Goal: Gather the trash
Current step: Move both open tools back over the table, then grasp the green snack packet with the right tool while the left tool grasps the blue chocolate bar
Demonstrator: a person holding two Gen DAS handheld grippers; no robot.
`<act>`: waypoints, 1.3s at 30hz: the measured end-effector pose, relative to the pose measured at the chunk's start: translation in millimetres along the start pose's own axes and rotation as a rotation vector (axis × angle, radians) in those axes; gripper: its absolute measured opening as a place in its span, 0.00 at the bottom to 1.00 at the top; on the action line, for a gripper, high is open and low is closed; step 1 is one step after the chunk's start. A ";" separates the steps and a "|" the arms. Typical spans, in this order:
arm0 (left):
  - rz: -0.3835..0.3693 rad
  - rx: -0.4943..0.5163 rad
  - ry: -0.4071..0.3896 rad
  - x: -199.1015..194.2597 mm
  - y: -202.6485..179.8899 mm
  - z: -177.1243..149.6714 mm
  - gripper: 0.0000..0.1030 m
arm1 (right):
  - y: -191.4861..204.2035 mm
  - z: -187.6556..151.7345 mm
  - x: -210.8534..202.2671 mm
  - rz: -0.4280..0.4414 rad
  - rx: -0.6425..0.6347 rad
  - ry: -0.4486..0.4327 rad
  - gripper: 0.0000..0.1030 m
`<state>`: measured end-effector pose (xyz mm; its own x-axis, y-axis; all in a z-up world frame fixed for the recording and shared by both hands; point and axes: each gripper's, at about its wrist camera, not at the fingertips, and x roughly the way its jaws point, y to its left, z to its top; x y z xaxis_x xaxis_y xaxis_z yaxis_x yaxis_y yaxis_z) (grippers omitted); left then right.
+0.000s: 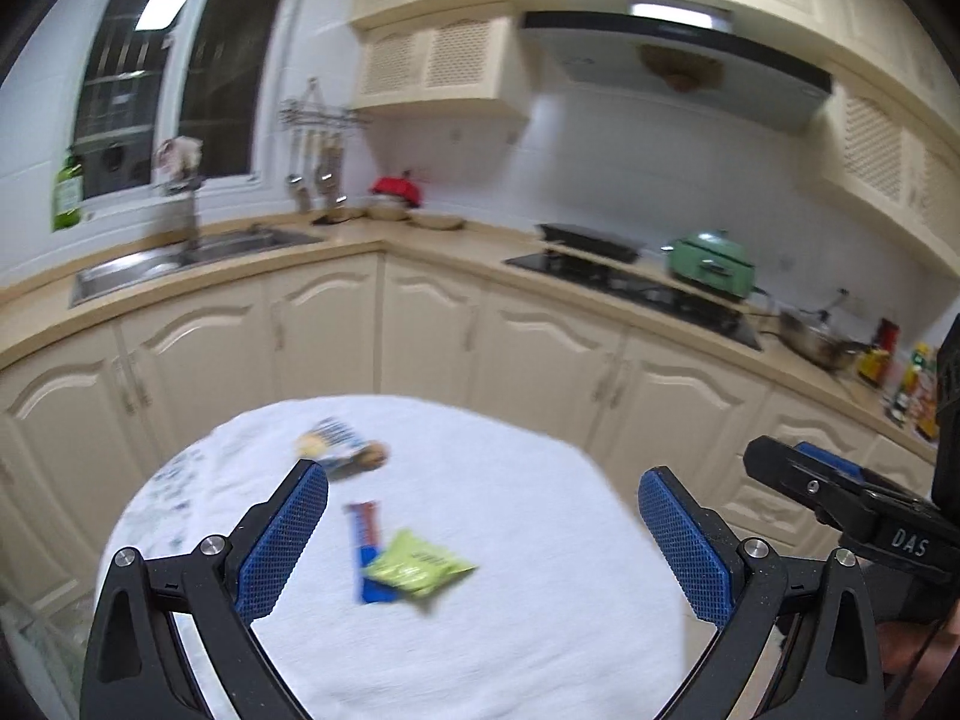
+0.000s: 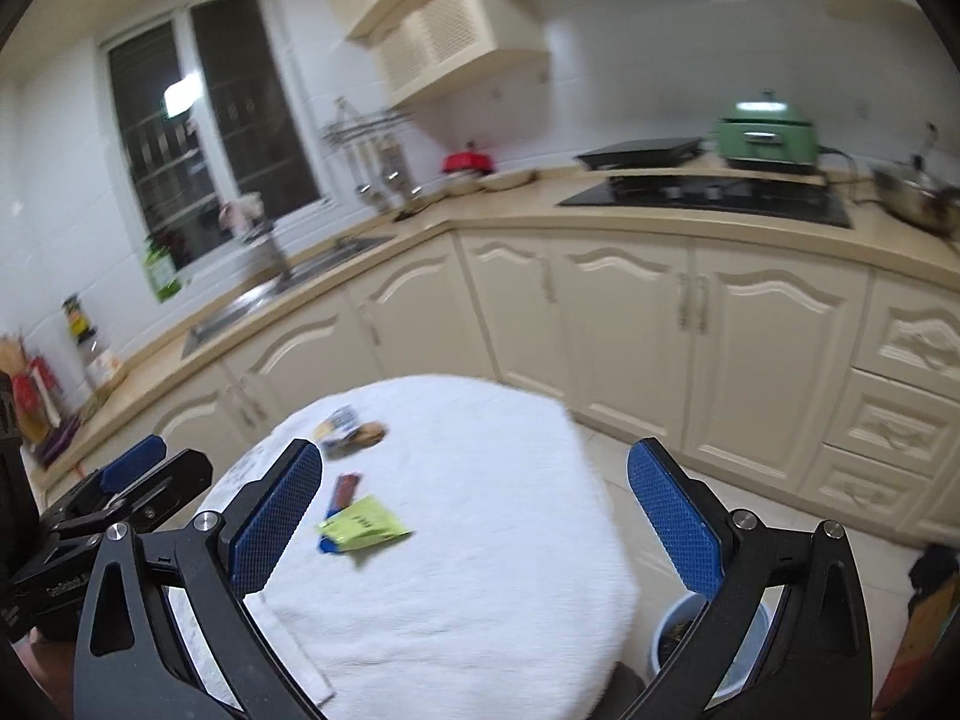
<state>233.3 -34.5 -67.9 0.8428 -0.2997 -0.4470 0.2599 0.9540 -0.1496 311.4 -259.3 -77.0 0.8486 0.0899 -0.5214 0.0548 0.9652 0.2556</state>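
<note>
White terry cloth is covering the round table (image 1: pixel 540 630), crinkly green packet (image 1: pixel 417 570) lying at centre, both mesh-padded grippers (image 1: pixel 483 534) (image 2: pixel 474 516) gaping empty.

Green pot (image 1: pixel 712 261) sits by my black cooktop (image 1: pixel 636 291). Sink (image 1: pixel 180 255) is under the window (image 1: pixel 162 78), red thing (image 1: pixel 399 187) in the corner.
</note>
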 end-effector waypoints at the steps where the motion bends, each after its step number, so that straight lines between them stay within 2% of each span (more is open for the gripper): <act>1: 0.014 -0.009 0.008 -1.9 5.5 -2.2 0.99 | 8.7 -2.9 8.6 0.012 -0.015 0.019 1.00; 8: 0.108 -0.063 0.073 -2.4 42.0 -18.8 0.99 | 48.3 -28.0 82.1 0.078 -0.107 0.182 1.00; 14: 0.156 -0.081 0.148 36.3 54.0 -0.9 0.99 | 62.2 -56.3 145.8 0.109 -0.171 0.322 1.00; 21: 0.190 -0.097 0.217 82.1 68.4 14.1 0.99 | 67.3 -76.0 198.9 0.133 -0.214 0.431 0.99; 25: 0.199 -0.108 0.244 102.1 74.8 15.8 0.99 | 68.9 -84.0 220.0 0.144 -0.249 0.475 0.92; 31: 0.194 -0.102 0.283 136.2 75.5 18.8 0.99 | 63.3 -91.3 242.3 0.107 -0.282 0.512 0.76; 37: 0.182 -0.086 0.312 174.2 74.7 23.4 0.99 | 70.4 -91.6 247.7 0.066 -0.371 0.468 0.64; 39: 0.178 -0.078 0.320 185.9 73.0 23.7 0.99 | 67.6 -90.4 246.3 0.057 -0.373 0.454 0.51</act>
<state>420.2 -20.3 -141.0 0.6787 -0.1290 -0.7230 0.0758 0.9915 -0.1058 476.5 -149.7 -261.8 0.5304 0.1604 -0.8324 -0.2427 0.9696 0.0322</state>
